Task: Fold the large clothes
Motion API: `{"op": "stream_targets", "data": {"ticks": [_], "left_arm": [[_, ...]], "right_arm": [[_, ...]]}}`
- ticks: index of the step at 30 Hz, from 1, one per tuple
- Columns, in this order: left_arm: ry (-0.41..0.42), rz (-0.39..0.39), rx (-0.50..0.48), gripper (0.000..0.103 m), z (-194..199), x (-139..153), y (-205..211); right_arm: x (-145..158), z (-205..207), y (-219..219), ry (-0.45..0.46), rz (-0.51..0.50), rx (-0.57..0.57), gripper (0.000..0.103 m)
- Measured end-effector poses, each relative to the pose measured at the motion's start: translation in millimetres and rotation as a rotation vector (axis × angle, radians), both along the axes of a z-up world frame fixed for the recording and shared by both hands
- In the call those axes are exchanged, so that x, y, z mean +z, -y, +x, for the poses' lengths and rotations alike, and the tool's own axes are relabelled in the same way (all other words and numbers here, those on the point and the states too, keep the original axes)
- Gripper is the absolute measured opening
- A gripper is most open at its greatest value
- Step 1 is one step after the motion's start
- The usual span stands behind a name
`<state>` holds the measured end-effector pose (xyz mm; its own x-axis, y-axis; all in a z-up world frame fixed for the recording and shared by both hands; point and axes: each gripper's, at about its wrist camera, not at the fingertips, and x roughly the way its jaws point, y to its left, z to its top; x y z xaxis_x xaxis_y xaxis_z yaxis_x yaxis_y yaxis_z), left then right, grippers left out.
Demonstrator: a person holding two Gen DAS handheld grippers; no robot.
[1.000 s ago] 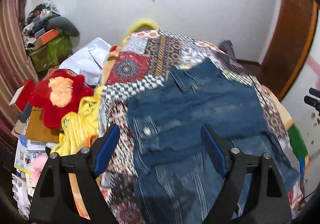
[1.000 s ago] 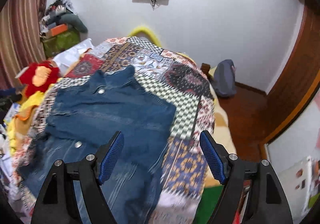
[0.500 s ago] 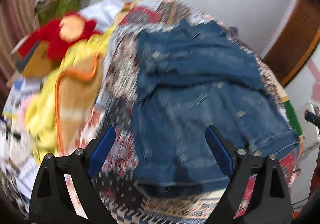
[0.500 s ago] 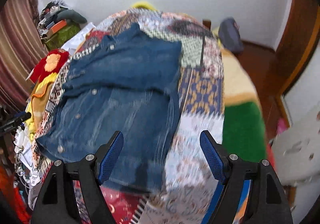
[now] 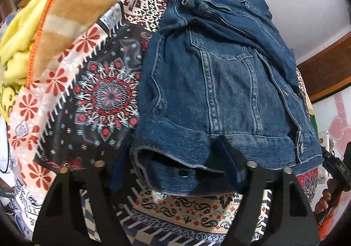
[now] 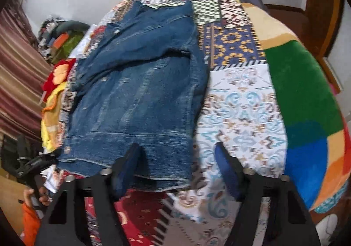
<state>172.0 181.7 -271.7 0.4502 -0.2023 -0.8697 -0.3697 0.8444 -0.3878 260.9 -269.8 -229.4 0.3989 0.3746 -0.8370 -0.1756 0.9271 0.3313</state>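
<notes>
A blue denim jacket (image 5: 219, 81) lies spread flat on a patchwork bedspread (image 5: 105, 97), its hem toward me. My left gripper (image 5: 175, 167) hangs low over the hem's left corner. Its jaws are closing with the denim edge between the blue pads, which do not visibly press on it. In the right wrist view the jacket (image 6: 140, 83) fills the left half of the bedspread (image 6: 241, 103). My right gripper (image 6: 175, 169) straddles the hem's right corner. Its jaws are closing too, one pad (image 6: 127, 167) over the denim and the other above bare bedspread.
A yellow and tan blanket (image 5: 65, 15) is heaped along the bed's left side, with a red plush toy (image 6: 59, 75) beyond it. A green, blue and orange blanket (image 6: 302, 92) covers the right side. A striped curtain (image 6: 17, 70) hangs at left. A person's hand (image 5: 324, 200) holds the other gripper.
Both grippers have dropped and tilted down from a high view of the bed to the jacket's near hem. Their jaws have narrowed, and the hem corners now lie between the fingers.
</notes>
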Motion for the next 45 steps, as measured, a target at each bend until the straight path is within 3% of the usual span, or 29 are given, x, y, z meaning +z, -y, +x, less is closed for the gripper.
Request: {"op": "stream_targets", "data": {"ticks": [2, 3, 6, 8, 15, 18, 24, 29, 37, 41, 45], "left_arm": [[0.015, 0.035, 0.002, 0.06, -0.3, 3.7, 3.9], [0.017, 0.051, -0.002, 0.055, 0.7, 6.3, 4.5], [0.028, 0.186, -0.052, 0.025, 3.7, 18.1, 14.4], [0.05, 0.249, -0.089, 0.016, 7.5, 27.9, 18.1], [0.157, 0.299, -0.109, 0.015, 29.9, 70.7, 16.4], [0.229, 0.33, -0.124, 0.014, 48.7, 101.7, 18.0], [0.36, 0.372, -0.124, 0.014, 97.2, 156.7, 10.1], [0.443, 0.478, -0.103, 0.014, 148.2, 183.0, 1.0], [0.389, 0.369, -0.023, 0.014, 248.2, 164.8, -40.2], [0.31, 0.343, -0.005, 0.014, 291.4, 130.1, -57.9], [0.182, 0.358, -0.005, 0.014, 328.3, 75.5, -66.9]], "right_arm": [[0.4, -0.1, -4.6, -0.006, 0.03, 0.02, 0.042], [0.5, -0.1, -6.3, -0.006, 0.029, 0.014, 0.042], [5.4, -0.4, -10.3, 0.019, 0.009, 0.015, 0.032], [10.1, 2.3, -13.4, 0.036, -0.007, 0.032, 0.021], [49.0, 22.1, -33.3, 0.187, -0.047, 0.108, 0.015], [65.4, 37.8, -44.3, 0.224, -0.039, 0.137, 0.014], [104.0, 95.5, -64.8, 0.323, -0.056, 0.148, 0.013], [129.3, 157.2, -72.0, 0.403, -0.105, 0.1, 0.013], [124.4, 276.8, -104.4, 0.435, -0.185, 0.008, 0.013], [105.2, 323.0, -116.7, 0.43, -0.244, -0.027, 0.009], [73.4, 362.7, -118.4, 0.355, -0.284, -0.044, 0.009]]}}
